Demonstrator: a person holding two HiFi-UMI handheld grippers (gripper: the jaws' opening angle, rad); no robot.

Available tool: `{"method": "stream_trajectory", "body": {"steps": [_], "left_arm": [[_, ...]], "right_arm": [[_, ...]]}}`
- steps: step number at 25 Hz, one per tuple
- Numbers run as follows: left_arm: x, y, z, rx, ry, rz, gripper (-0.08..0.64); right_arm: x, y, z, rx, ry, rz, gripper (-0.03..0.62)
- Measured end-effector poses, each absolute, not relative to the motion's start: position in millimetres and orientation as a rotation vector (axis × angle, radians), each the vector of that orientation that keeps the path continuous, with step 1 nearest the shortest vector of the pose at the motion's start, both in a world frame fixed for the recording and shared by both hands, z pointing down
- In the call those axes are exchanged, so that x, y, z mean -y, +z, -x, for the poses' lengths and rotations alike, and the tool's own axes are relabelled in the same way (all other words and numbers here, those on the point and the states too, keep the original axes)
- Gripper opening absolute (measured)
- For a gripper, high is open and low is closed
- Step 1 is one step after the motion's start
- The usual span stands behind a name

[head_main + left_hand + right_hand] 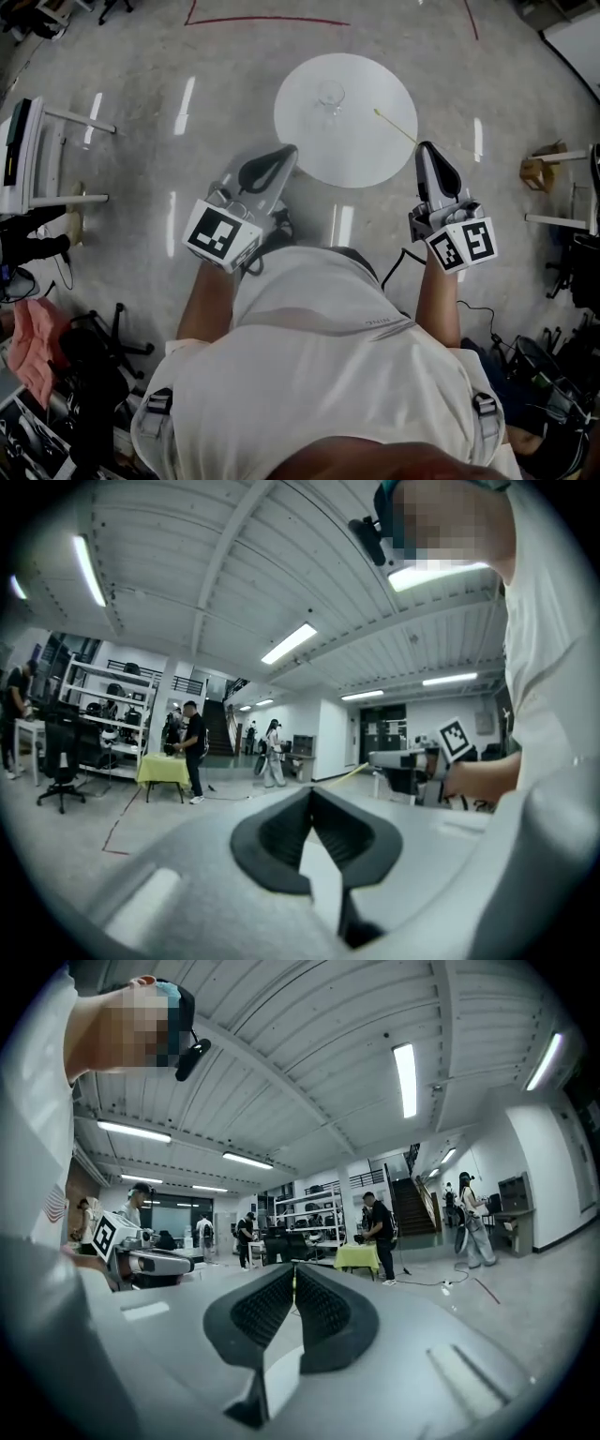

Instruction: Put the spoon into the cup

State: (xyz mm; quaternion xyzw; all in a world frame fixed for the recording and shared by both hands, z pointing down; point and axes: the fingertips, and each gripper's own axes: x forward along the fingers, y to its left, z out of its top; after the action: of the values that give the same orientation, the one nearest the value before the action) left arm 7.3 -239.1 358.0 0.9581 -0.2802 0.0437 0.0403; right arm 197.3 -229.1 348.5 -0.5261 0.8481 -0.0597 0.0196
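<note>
A round white table (375, 159) stands in front of me in the head view. On it sits a clear glass cup (330, 97) left of centre. A thin pale-yellow spoon (395, 126) lies at an angle towards the table's right edge. My left gripper (289, 150) is at the table's near-left edge, empty, with its black pads meeting at the tips (312, 791). My right gripper (425, 147) hovers just off the table's near-right edge, close to the spoon's near end. Its jaws (293, 1267) are pressed together with nothing between them.
A white desk frame (28, 150) stands to the left, with a pink cloth (33, 342) and black stands below it. A brown box (537, 172) and cables lie on the right. Red tape (262, 19) marks the floor beyond the table. People stand far off by shelves.
</note>
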Motion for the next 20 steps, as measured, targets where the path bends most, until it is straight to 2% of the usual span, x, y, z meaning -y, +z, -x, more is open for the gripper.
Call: {"method": "stream_trajectory", "body": {"steps": [11,20], "left_arm": [[339.1,346.4,40.9,0.776,0.064,-2.954,0.002],[380.7,355.7,3.6,0.832,0.149,-2.940,0.002]], "right_arm": [[317.2,333.4,-153.2,-2.671,-0.116,1.789,0.011],[391.4,401.7,-179.5,-2.779,-0.372,1.824,0.012]]}}
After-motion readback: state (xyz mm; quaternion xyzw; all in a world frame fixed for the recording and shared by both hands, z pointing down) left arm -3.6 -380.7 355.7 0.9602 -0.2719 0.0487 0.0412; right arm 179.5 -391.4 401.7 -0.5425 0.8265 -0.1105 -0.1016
